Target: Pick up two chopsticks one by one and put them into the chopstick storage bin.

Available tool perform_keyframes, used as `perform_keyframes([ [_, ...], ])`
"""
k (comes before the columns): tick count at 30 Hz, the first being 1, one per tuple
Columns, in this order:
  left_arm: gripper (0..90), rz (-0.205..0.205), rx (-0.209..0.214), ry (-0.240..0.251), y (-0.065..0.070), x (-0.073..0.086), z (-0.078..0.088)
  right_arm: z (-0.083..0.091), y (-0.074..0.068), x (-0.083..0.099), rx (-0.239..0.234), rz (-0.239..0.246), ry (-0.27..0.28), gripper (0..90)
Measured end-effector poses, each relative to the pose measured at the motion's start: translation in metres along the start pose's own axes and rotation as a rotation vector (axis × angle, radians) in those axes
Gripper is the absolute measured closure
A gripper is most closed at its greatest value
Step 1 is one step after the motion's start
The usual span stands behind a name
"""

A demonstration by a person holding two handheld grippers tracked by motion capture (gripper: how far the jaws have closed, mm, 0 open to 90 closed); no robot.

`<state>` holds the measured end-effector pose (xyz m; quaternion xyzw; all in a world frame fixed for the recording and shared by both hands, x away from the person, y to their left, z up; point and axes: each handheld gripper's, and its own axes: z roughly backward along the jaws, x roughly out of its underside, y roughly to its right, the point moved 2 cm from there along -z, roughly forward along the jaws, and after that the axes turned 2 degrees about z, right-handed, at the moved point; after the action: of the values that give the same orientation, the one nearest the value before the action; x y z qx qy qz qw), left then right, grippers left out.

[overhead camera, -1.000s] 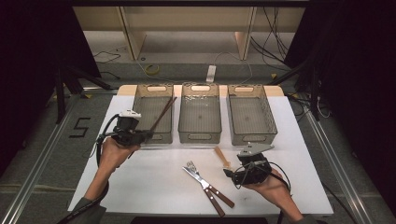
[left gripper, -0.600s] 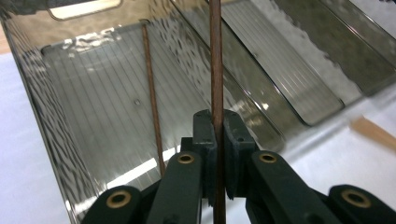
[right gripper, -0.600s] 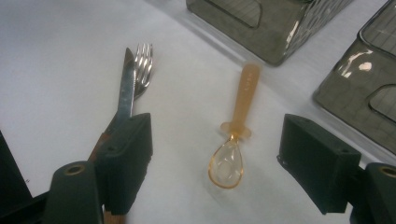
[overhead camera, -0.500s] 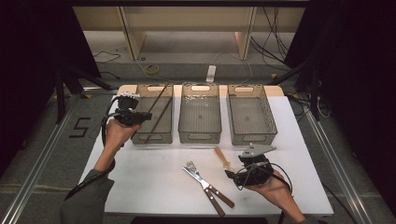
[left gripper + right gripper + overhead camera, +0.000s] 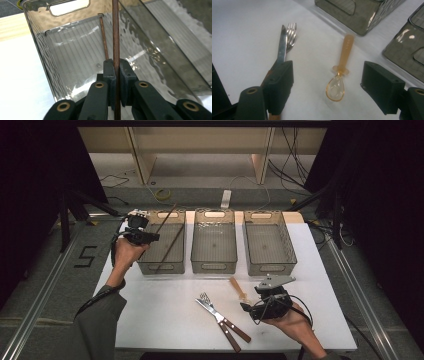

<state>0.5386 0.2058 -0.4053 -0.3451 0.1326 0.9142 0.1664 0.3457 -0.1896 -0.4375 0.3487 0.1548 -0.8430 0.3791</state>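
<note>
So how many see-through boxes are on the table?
3, in a row at the back: the left box holding brown sticks, the middle box and the right box. None look hidden.

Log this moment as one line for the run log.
left tongs: shut on chopstick over left bin | right tongs: open above spoon

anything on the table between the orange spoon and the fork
No, bare white table separates the orange spoon from the fork and the knife beside it, clearest in the right gripper view.
</note>
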Motion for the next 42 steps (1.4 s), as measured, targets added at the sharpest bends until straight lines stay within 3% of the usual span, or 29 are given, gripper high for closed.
perform_keyframes([
  [8, 84.5, 0.011, -0.015, -0.01, -0.004, -0.001, -0.011, -0.001, -0.001, 0.0, -0.008, 0.007, -0.003, 26.4],
  [12, 83.9, 0.029, -0.023, 0.013, -0.005, -0.001, -0.015, -0.001, -0.002, 0.0, -0.012, 0.012, -0.006, 26.4],
  [13, 82.1, 0.037, -0.024, 0.019, -0.005, -0.001, -0.016, -0.001, -0.002, 0.0, -0.012, 0.012, -0.006, 26.4],
  [15, 68.8, 0.063, -0.011, 0.014, -0.005, -0.001, -0.019, -0.001, -0.002, -0.001, -0.01, 0.011, -0.005, 26.4],
  [20, 48.8, 0.072, -0.011, 0.019, -0.001, 0.0, -0.018, 0.001, -0.001, -0.001, -0.005, 0.004, 0.005, 26.4],
  [25, 37.9, 0.113, 0.057, 0.045, 0.003, 0.004, -0.005, 0.001, 0.0, -0.002, 0.002, 0.002, 0.006, 26.4],
  [33, 30.0, 0.161, 0.163, 0.1, 0.017, 0.021, 0.021, -0.002, 0.001, -0.004, 0.004, -0.003, -0.001, 26.4],
  [42, 23.7, 0.121, 0.189, 0.146, 0.039, 0.051, 0.041, -0.006, 0.009, -0.01, 0.013, -0.026, -0.007, 27.1],
])
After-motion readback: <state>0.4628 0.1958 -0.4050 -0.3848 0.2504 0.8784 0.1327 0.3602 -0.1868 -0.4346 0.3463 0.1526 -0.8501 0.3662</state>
